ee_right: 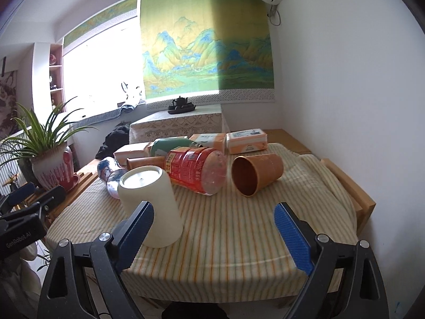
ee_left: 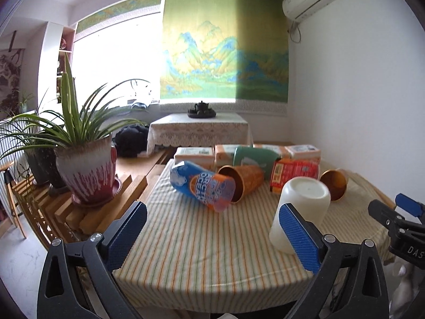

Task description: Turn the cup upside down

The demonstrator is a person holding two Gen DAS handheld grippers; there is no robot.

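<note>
A cream white cup [ee_left: 302,207] stands upside down on the striped tablecloth [ee_left: 207,242], base up; it also shows in the right wrist view [ee_right: 151,202]. My left gripper [ee_left: 212,236] is open and empty, its right finger [ee_left: 297,236] in front of the cup. My right gripper [ee_right: 215,236] is open and empty, its left finger [ee_right: 138,231] in front of the cup. Two copper cups lie on their sides: one [ee_left: 241,180] in the middle, one [ee_right: 256,174] to the right.
A blue drink bottle [ee_left: 202,186] and a red bottle [ee_right: 196,170] lie on the cloth [ee_right: 225,239]. Tissue packs [ee_left: 196,155] and a green pouch [ee_left: 255,156] sit at the back. A potted plant [ee_left: 85,170] stands on a wooden rack at the left.
</note>
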